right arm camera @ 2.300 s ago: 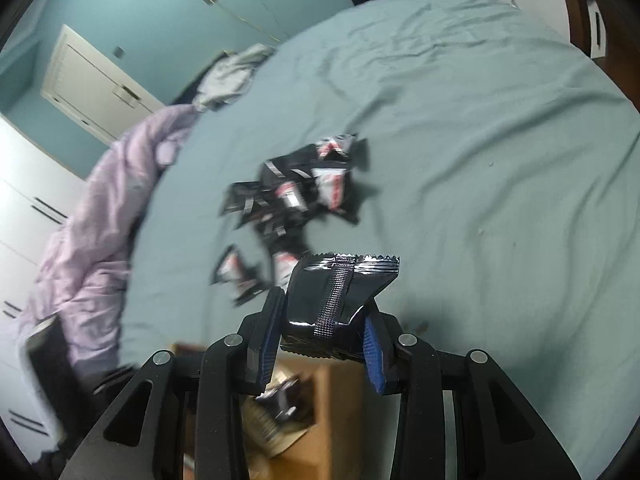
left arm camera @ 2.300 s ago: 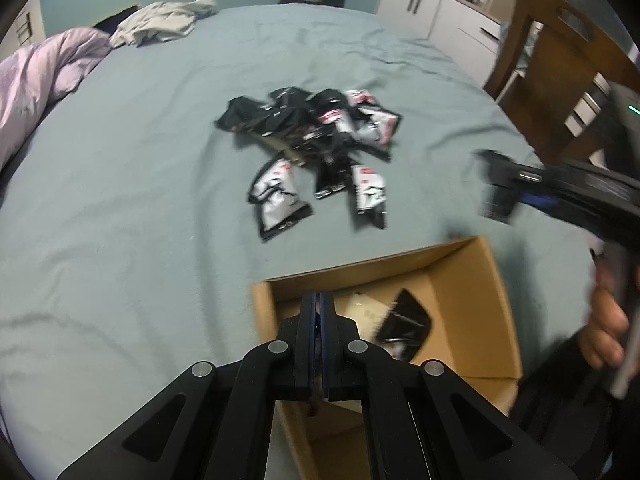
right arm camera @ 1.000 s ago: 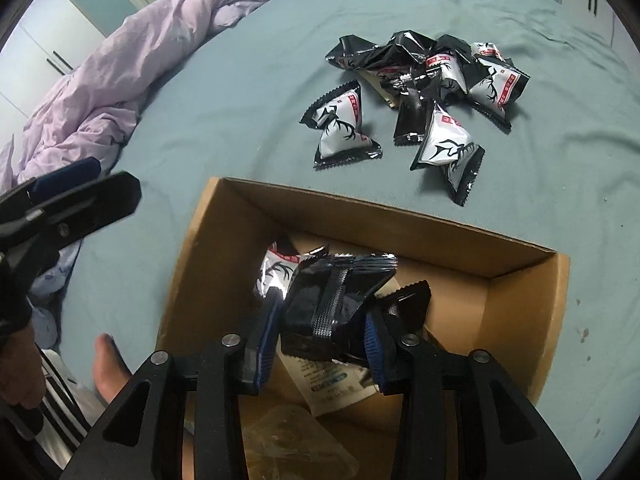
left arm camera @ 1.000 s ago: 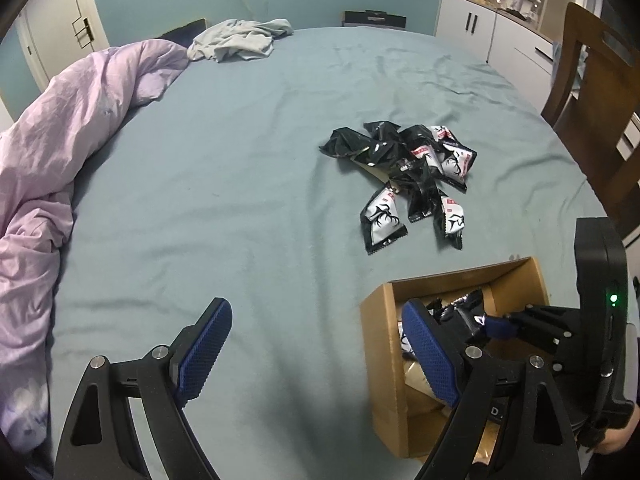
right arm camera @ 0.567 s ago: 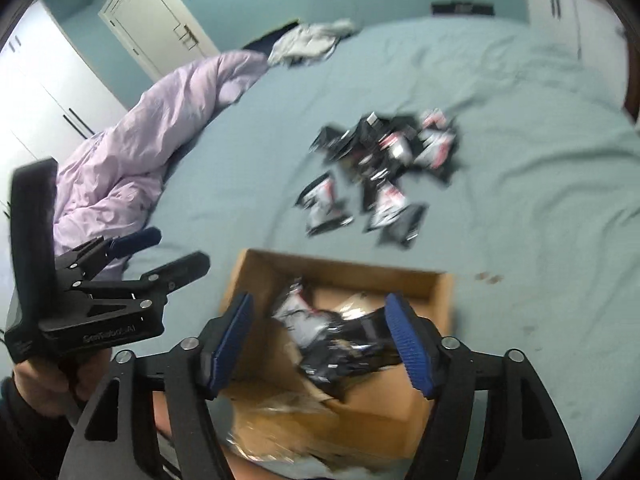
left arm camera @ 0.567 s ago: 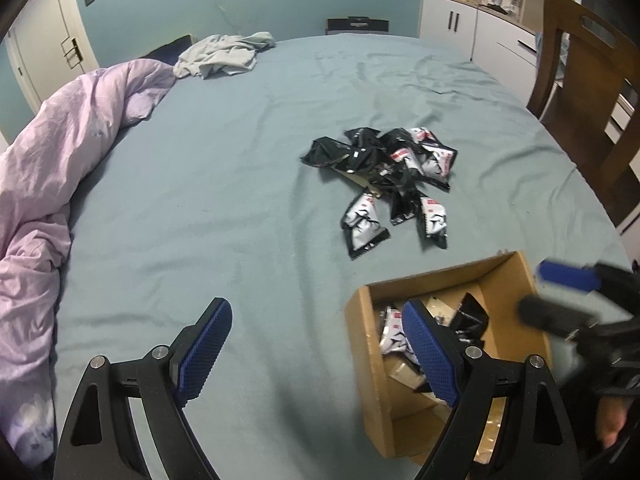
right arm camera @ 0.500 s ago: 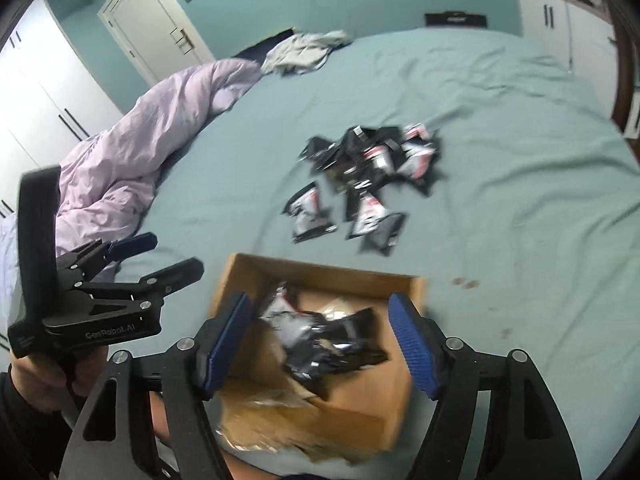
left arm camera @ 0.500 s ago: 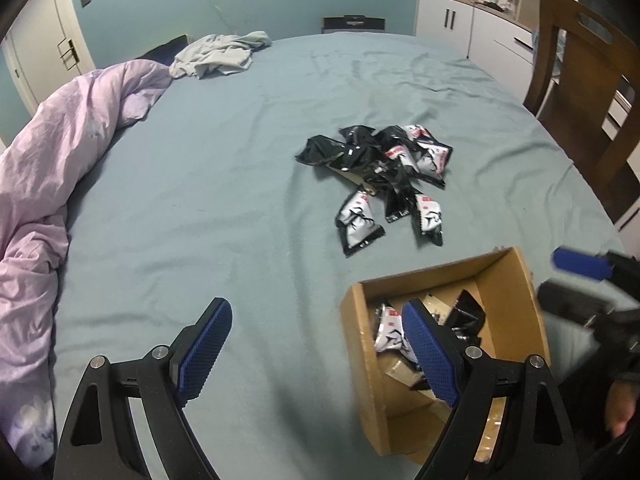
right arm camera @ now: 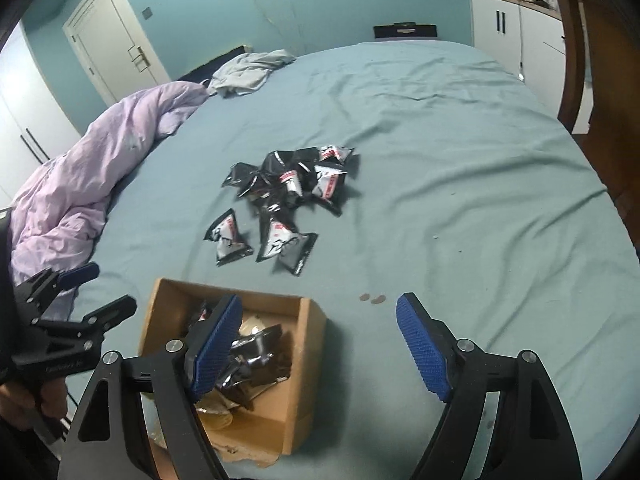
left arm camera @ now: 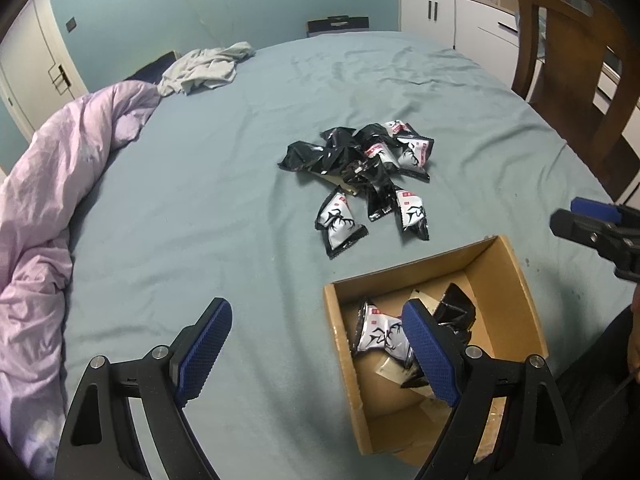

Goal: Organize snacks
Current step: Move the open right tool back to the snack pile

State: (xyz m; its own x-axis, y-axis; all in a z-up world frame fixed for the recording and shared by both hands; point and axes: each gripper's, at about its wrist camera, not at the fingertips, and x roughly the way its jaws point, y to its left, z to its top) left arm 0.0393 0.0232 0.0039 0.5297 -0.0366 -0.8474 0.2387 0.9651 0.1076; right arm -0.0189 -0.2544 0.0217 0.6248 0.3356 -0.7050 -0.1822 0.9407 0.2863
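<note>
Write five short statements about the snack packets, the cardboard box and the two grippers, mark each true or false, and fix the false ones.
1. The cardboard box already holds snack packets. True.
2. The pile of packets lies on a wooden floor. False: it lies on the blue-green bedsheet.
3. The right gripper grips a packet. False: its fingers are opening with nothing between them.
4. The left gripper is open and empty. True.
5. The purple duvet covers the pile. False: it lies apart, at the bed's edge.
</note>
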